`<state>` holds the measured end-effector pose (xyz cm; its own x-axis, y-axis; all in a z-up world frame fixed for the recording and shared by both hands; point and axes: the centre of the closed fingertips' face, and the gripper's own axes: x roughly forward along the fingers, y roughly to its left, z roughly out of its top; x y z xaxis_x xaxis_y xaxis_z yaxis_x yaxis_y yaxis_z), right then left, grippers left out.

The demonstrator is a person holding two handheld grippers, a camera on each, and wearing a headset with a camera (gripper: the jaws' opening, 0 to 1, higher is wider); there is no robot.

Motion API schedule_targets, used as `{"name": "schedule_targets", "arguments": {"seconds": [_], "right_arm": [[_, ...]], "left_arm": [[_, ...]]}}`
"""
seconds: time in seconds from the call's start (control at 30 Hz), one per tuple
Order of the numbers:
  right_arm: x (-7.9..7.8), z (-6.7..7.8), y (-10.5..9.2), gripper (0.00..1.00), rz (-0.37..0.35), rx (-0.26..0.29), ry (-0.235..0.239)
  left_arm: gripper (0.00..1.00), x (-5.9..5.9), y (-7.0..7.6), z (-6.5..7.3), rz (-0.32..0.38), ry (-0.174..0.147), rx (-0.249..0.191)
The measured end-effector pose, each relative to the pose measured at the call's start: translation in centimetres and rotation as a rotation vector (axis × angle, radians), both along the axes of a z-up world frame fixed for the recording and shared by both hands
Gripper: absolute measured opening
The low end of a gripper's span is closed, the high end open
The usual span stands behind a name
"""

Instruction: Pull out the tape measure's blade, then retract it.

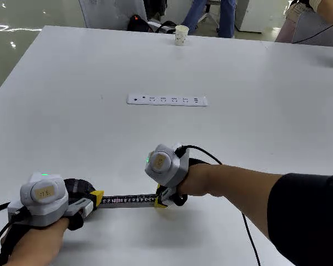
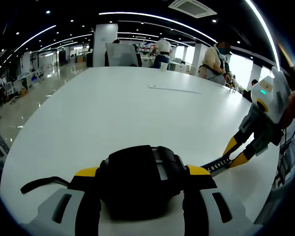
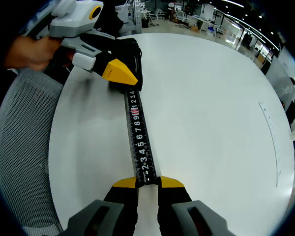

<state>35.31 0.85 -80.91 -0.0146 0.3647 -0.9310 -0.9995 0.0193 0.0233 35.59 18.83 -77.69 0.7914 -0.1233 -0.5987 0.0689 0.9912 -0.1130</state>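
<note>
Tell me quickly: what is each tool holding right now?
Left tool: shut on the tape measure case.
Right tool: shut on the pulled-out blade.

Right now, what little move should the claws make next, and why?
Probably slide the right claw a little farther from the left claw. The right one pinches the tip of the dark numbered blade, the left grips the black round tape measure case, and only a short stretch is out.

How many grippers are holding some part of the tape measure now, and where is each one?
2. The left gripper clamps the black case at the left; the right gripper pinches the end of the pulled-out blade.
</note>
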Motion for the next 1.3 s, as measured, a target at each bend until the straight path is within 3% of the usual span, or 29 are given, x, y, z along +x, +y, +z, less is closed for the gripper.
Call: {"name": "schedule_targets", "arguments": {"seconds": [1.3], "right_arm": [[-0.1, 0.0, 1.2, 0.11, 0.009, 0.003, 0.001]], "left_arm": [[0.63, 0.0, -0.1, -0.2, -0.004, 0.005, 0.002]]}}
